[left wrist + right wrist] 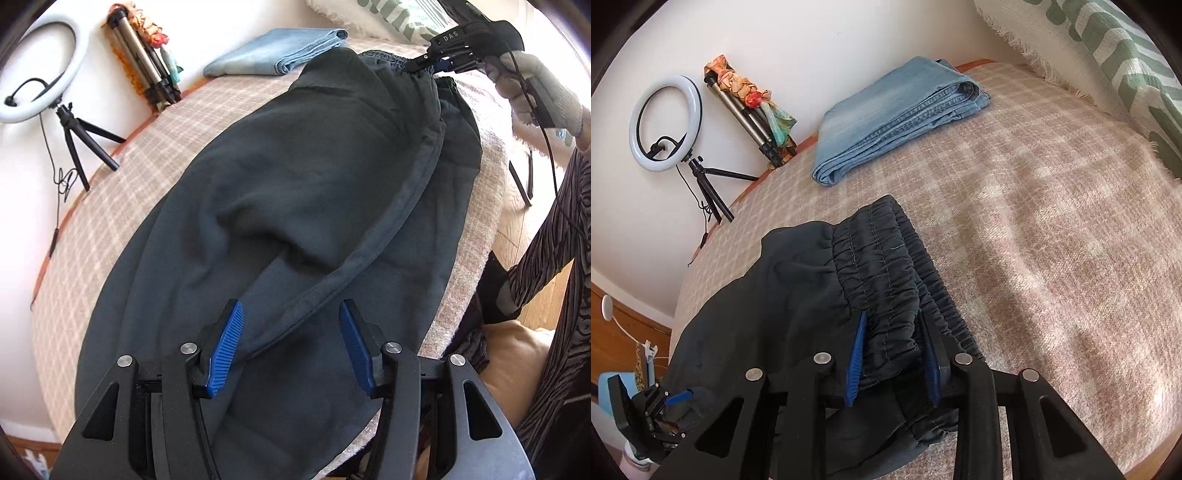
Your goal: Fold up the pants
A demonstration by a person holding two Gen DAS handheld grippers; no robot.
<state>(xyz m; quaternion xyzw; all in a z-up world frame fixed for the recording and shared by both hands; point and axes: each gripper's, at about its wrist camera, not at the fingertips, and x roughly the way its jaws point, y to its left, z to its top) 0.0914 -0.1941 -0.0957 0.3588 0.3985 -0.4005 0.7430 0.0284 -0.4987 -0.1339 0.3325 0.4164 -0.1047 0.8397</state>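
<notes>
Pants (295, 206) lie lengthwise on the bed (1052, 258), legs stacked, waistband (886, 280) at the far end. Right tongs (892, 354) are clamped on the gathered waistband. Left tongs (291, 347) stand half open over the leg end, seam ridge between the blue pads (225, 347), nothing gripped. Recommended: close on both layers at the hem, keep the waistband taut, then carry hem to waistband squarely.

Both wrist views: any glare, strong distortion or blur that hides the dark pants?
Left wrist view: fisheye bends the bed edge, the wall is blown out, but the dark pants stay sharp between the open left gripper.
Right wrist view: sun patches streak the blanket; the right gripper pinches the waistband.
</notes>
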